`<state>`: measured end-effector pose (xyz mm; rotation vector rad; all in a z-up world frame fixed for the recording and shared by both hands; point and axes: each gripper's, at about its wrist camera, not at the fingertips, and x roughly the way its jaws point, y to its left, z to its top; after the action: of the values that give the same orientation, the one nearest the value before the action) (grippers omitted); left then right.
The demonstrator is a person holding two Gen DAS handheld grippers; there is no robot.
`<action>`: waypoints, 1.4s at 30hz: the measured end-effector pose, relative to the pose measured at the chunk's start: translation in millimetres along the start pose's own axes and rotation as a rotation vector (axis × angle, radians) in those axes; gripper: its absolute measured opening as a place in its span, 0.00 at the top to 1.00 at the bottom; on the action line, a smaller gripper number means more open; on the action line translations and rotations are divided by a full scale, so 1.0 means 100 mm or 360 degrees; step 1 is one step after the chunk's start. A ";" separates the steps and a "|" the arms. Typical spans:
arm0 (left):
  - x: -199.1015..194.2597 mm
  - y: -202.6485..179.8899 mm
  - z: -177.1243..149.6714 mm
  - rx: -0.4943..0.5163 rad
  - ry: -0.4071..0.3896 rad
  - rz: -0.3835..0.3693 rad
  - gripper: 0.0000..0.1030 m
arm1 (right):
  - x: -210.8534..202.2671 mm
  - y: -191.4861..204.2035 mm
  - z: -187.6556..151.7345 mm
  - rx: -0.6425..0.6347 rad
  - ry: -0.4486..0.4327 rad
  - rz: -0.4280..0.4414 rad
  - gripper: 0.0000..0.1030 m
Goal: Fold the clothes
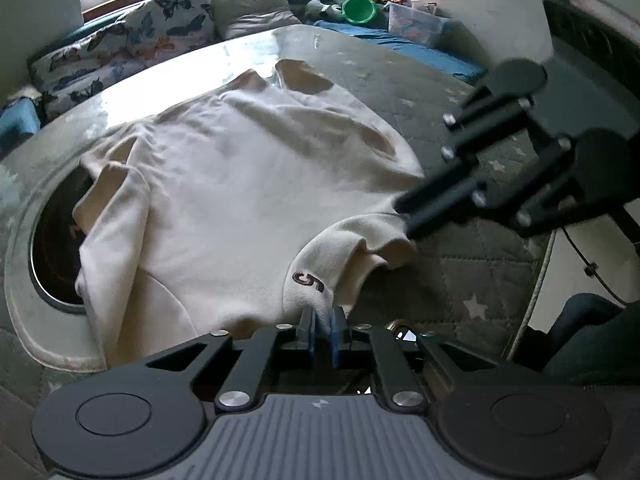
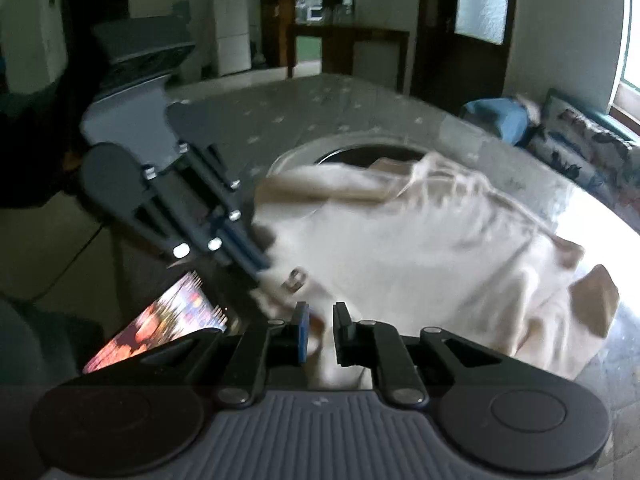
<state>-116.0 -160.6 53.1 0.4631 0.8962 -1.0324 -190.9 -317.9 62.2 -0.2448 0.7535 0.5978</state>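
Note:
A cream shirt (image 1: 224,184) with a brown "5" on its sleeve lies spread on the glass-topped table (image 1: 360,80). My left gripper (image 1: 323,334) is shut on the sleeve hem near the "5". My right gripper (image 1: 404,216) reaches in from the right and grips the same sleeve's edge a little further up. In the right wrist view the shirt (image 2: 420,264) is blurred, cloth sits between my right gripper's (image 2: 322,332) fingers, and the left gripper (image 2: 260,264) holds the sleeve to the left.
A round dark opening with a pale rim (image 1: 24,288) lies under the shirt's left side. Butterfly-print cushions (image 1: 132,44), a green bowl (image 1: 360,8) and a clear box (image 1: 416,22) sit on the bench behind. A colourful lit screen (image 2: 160,324) shows below the table edge.

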 end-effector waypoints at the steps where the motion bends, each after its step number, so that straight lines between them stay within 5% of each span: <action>1: -0.02 0.01 0.01 0.0002 -0.0009 -0.0001 0.90 | 0.06 -0.03 0.01 0.0018 -0.0002 -0.0011 0.89; 5: -0.14 0.10 0.08 -0.0022 -0.0075 0.0040 0.87 | 0.32 -0.09 -0.01 0.0077 0.0027 -0.0021 0.89; 13: -0.05 0.53 0.42 -0.0197 -0.0221 0.0426 0.68 | 0.51 0.01 -0.09 0.0047 0.0079 -0.0020 0.85; 17: -0.03 0.92 0.50 -0.0340 -0.0286 0.0570 0.68 | 0.52 0.06 -0.10 -0.0015 0.0084 -0.0013 0.84; 25: 0.32 1.58 0.53 -0.0634 -0.0238 0.0662 0.68 | 0.47 0.11 -0.11 -0.0074 0.0122 0.0009 0.82; 29: 0.44 1.69 0.50 -0.0712 -0.0216 0.0614 0.68 | 0.43 0.12 -0.13 -0.0104 0.0137 0.0010 0.82; 33: 0.54 1.74 0.45 -0.0714 -0.0203 0.0603 0.71 | 0.42 0.10 -0.12 -0.0093 0.0140 0.0015 0.82; 36: 0.51 1.74 0.42 -0.0732 -0.0253 0.0611 0.90 | 0.43 0.09 -0.10 -0.0097 0.0146 0.0013 0.82; 42: 0.01 1.79 0.20 -0.0834 -0.0402 0.0869 0.95 | 0.42 0.09 -0.11 -0.0106 0.0142 0.0006 0.82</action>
<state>50.1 -91.9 51.2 0.1120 0.7186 -0.3232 -178.3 -297.6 24.2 -0.3331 0.8211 0.6196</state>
